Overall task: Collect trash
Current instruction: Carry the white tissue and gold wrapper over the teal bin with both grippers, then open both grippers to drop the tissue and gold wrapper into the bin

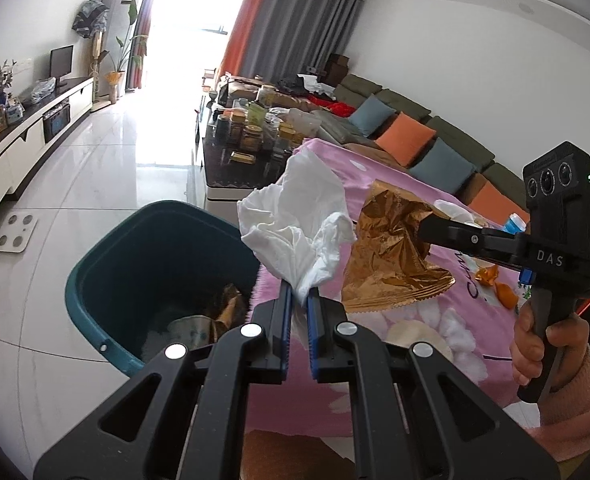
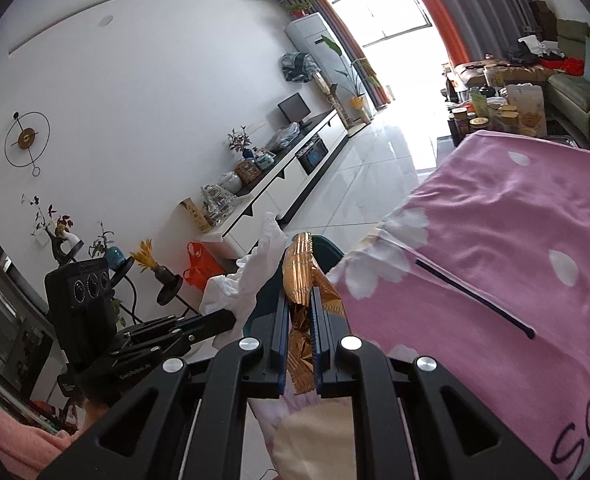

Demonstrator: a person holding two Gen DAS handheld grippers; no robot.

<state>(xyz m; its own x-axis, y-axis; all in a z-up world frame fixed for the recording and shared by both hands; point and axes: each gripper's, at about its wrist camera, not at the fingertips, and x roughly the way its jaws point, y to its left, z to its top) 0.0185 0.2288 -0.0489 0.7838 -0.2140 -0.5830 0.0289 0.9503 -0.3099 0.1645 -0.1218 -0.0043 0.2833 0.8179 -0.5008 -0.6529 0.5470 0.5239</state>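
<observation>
The left gripper (image 1: 299,292) is pinching a crumpled white tissue (image 1: 299,224) between its blue-lined fingers, which are pressed nearly together on the tissue's twisted lower end. It is reaching forward and slightly upward, holding the tissue in the air over the near left edge of the pink blanket (image 1: 375,168), just beside the far rim of the teal bin (image 1: 95,312). The bin is standing on the tiled floor against that edge of the blanket and is already holding some paper and brownish scraps.

The right gripper (image 1: 425,220) is coming in from the right, held by a hand (image 1: 547,344) in a pink sleeve that is wrapping the grip below the camera block. Its fingers are clamped on a crinkled gold foil wrapper (image 1: 391,256), which is hanging above the blanket close to the tissue.

The left wrist view is also showing small orange scraps (image 1: 495,284) lying near the blanket's right edge, and a white bathroom scale (image 1: 15,232) on the floor.

The right wrist view is showing the right gripper (image 2: 299,304) squeezing the foil wrapper (image 2: 301,264) edge-on between narrow jaws, with the bin's rim (image 2: 333,250) just past the fingertips. It is also showing the left gripper (image 2: 231,318) from the side with the tissue (image 2: 251,276) rising from it, and a round wall clock (image 2: 27,138).
</observation>
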